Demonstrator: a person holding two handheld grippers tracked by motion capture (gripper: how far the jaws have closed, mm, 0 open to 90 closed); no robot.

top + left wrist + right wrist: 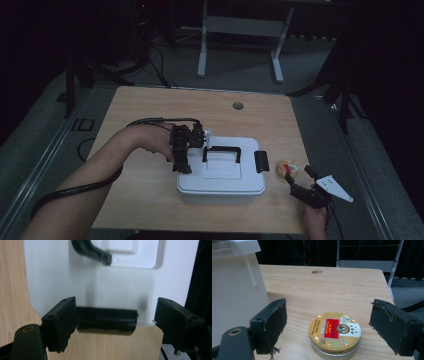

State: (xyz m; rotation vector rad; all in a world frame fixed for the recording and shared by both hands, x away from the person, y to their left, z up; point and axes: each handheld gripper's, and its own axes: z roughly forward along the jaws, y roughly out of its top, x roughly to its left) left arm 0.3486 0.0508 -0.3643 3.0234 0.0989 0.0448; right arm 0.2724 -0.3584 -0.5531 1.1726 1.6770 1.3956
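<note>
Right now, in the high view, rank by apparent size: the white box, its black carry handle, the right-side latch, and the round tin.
1. white box
2. black carry handle
3. right-side latch and round tin: look alike, left unranked.

room: dim | floor [235, 70]: grey | far: white-legged desk frame [240, 30] | cables [160, 70] trailing

A light wooden table [150, 110] stands on a grey floor [235, 75] in a dim room, with 1 round grommet hole [238, 106] near its far edge. Beyond it, the 2 white legs and crossbar of a frame [240, 30] rise against a dark backdrop, while black cables [160, 70] trail across the floor at far left.
</note>
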